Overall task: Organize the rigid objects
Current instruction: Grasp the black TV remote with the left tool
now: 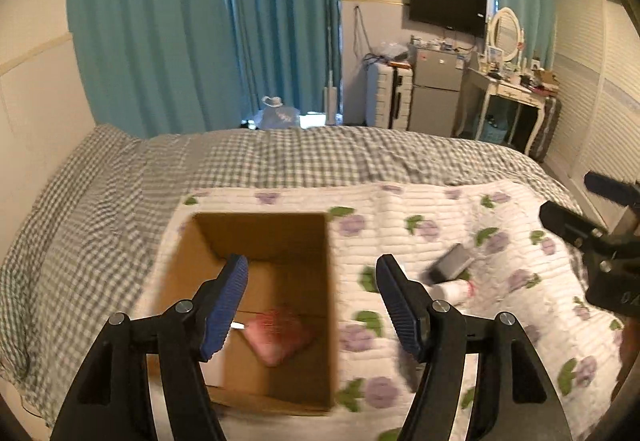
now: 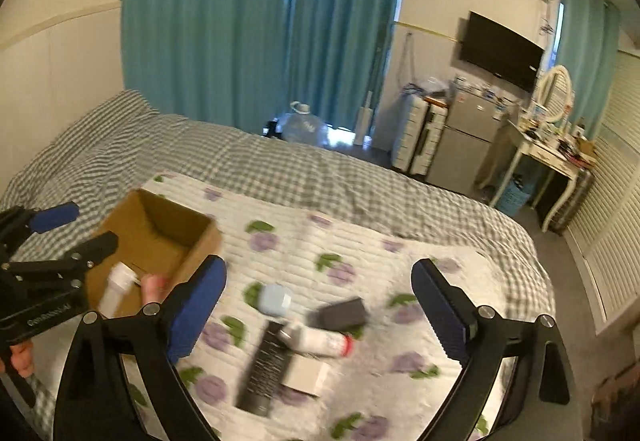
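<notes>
An open cardboard box [image 1: 312, 273] sits on the flowered quilt; it also shows in the right wrist view [image 2: 160, 237]. A pink object [image 1: 278, 333] and a white item [image 2: 118, 287] lie inside. My left gripper [image 1: 312, 305] is open and empty over the box. My right gripper [image 2: 320, 309] is open and empty above a loose pile: a light blue case [image 2: 274, 299], a dark box [image 2: 344, 315], a white bottle with a red cap [image 2: 322, 341], a long black box [image 2: 266, 365] and a small white box [image 2: 306, 375].
The flowered quilt [image 2: 360, 241] lies on a grey checked bed [image 1: 280, 157]. Teal curtains, a water jug [image 2: 304, 127], a small fridge [image 2: 466, 137] and a dressing table [image 2: 548, 153] stand beyond the bed.
</notes>
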Demonstrator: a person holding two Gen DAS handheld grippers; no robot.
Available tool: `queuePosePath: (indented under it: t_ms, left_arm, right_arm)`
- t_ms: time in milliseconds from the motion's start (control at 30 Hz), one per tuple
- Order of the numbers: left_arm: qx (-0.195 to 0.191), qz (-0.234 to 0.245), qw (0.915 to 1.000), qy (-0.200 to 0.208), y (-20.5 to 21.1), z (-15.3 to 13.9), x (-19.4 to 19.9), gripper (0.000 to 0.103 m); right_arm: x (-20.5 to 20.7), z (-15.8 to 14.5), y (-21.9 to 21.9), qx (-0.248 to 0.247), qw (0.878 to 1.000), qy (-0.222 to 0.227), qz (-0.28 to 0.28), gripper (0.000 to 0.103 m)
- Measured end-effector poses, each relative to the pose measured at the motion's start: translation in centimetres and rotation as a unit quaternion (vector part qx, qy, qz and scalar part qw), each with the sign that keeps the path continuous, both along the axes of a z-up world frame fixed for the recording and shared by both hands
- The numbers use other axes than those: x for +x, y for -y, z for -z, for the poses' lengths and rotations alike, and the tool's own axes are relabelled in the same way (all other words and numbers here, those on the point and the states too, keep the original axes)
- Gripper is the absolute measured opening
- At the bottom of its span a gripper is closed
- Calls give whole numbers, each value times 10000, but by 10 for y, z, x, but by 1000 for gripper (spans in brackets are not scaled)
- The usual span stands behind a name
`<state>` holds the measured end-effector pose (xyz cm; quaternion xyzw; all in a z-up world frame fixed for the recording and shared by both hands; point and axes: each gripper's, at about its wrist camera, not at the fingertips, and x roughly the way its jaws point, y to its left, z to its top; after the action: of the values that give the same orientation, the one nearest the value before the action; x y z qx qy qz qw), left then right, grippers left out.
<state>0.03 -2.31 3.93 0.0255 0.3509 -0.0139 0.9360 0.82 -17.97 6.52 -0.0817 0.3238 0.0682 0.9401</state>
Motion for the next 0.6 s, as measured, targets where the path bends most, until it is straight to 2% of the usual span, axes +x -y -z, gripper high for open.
queuePosePath:
  t_ms: [133, 233, 500, 600]
  left_arm:
    - [55, 104, 9998, -178, 31, 20, 3, 70]
    - [40, 180, 9992, -342, 50, 40, 4, 70]
    - [279, 251, 9956, -855, 91, 108, 13, 70]
    - [249, 239, 9928, -1150, 100, 140, 19, 70]
  right_arm:
    - [-6, 17, 35, 136, 9997, -168, 108, 94]
    - [-3, 44, 51, 159, 9991, -358, 135, 94]
    - [12, 113, 75, 153, 9967, -762, 221, 94]
    - [18, 135, 83, 159, 9943, -1022, 256, 94]
